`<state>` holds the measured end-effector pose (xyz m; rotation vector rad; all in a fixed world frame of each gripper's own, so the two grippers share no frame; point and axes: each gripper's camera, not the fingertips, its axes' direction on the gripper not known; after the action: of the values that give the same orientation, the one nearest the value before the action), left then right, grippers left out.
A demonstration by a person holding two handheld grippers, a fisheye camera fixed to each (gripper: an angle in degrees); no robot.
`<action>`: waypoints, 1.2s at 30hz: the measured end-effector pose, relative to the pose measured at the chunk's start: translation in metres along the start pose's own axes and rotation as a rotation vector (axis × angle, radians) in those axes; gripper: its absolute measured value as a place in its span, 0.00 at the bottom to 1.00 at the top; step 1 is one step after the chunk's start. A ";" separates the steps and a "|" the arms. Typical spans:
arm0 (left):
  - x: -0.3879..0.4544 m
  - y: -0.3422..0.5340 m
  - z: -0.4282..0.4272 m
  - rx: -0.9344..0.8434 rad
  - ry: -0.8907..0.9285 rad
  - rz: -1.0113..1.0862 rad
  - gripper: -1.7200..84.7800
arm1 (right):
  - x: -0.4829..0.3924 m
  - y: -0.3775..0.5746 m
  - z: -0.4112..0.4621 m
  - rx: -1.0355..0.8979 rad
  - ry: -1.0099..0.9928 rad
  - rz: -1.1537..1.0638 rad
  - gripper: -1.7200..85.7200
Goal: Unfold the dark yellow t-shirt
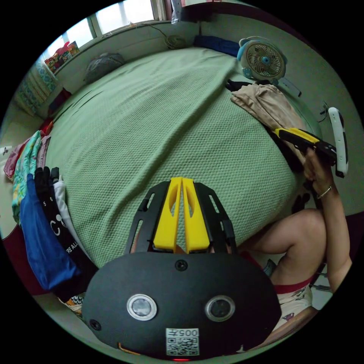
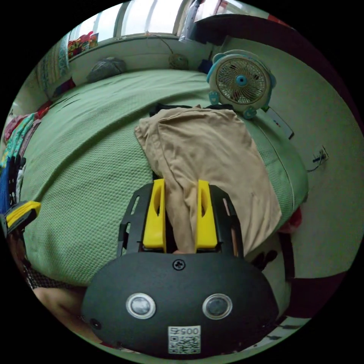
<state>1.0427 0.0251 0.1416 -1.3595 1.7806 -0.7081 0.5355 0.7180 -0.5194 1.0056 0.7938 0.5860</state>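
The dark yellow t-shirt (image 2: 212,151) lies folded on the green bed cover (image 2: 94,151) near the bed's right edge, in front of a small fan. My right gripper (image 2: 180,182) stands open over the shirt's near end, and a fold of the cloth runs between its two yellow jaws. In the left gripper view the same shirt (image 1: 265,102) shows at the right, with the right gripper (image 1: 299,137) held in a hand beside it. My left gripper (image 1: 182,181) is shut with nothing in it, hovering over bare bed cover (image 1: 159,125). It also shows as the left gripper (image 2: 19,214) at the picture's left edge.
A blue and white fan (image 2: 240,81) stands at the bed's far right corner by the wall. Several clothes (image 1: 41,212) hang over the bed's left side. A grey cushion (image 1: 102,64) lies under the window. The person's knee (image 1: 303,235) is beside the bed.
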 end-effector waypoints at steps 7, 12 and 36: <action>0.006 -0.013 0.009 -0.005 -0.010 0.005 0.01 | 0.052 -0.006 -0.011 0.030 -0.149 0.157 0.05; 0.004 -0.017 0.014 -0.010 -0.014 0.006 0.01 | 0.072 -0.008 -0.017 0.048 -0.163 0.207 0.03; -0.039 0.000 0.004 0.025 0.024 -0.003 0.01 | 0.067 -0.007 -0.055 0.099 -0.163 0.263 0.02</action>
<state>1.0512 0.0630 0.1489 -1.3422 1.7831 -0.7482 0.5309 0.7931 -0.5629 1.2434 0.5547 0.6843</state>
